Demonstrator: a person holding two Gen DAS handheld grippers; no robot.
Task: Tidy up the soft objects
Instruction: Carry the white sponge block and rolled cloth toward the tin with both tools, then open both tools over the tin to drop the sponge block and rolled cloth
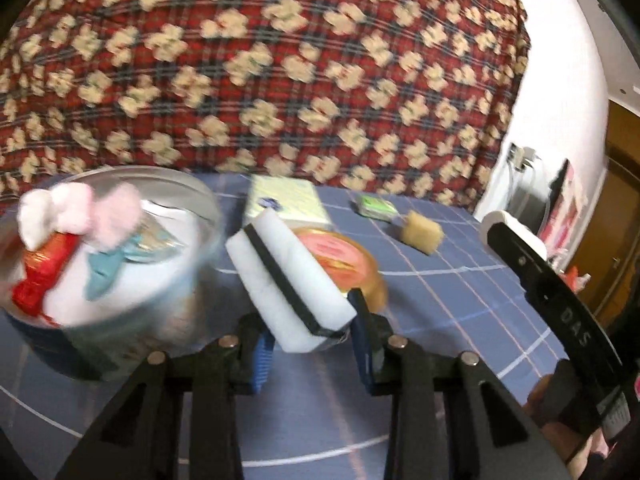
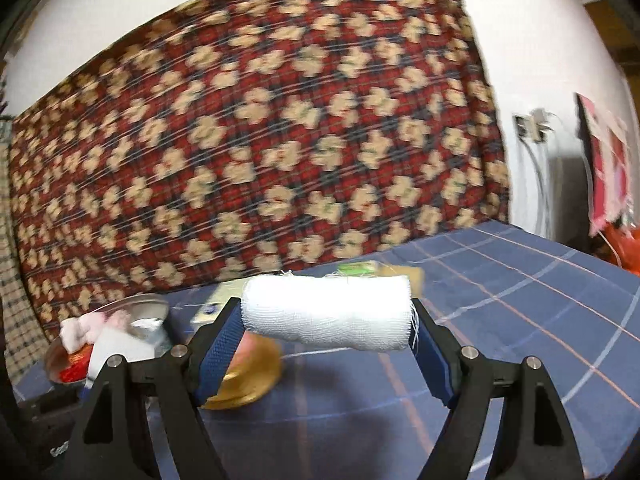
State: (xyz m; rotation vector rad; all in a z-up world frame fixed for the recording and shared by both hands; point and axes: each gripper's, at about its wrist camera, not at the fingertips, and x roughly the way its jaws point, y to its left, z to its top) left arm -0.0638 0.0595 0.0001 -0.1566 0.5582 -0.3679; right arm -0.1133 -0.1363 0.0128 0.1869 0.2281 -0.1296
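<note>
Two grippers, each clamping one soft thing above the blue cloth.
Left gripper grips one sponge right of the bowl; right gripper grips one gauze roll.

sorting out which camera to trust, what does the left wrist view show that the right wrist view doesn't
Left wrist only: the left gripper shut on a white sponge, plus the teal item in the bowl.
Right wrist only: the right gripper shut on a gauze roll.
Both: the bowl, the gold lid, the blue checked tablecloth and the patterned blanket.
</note>
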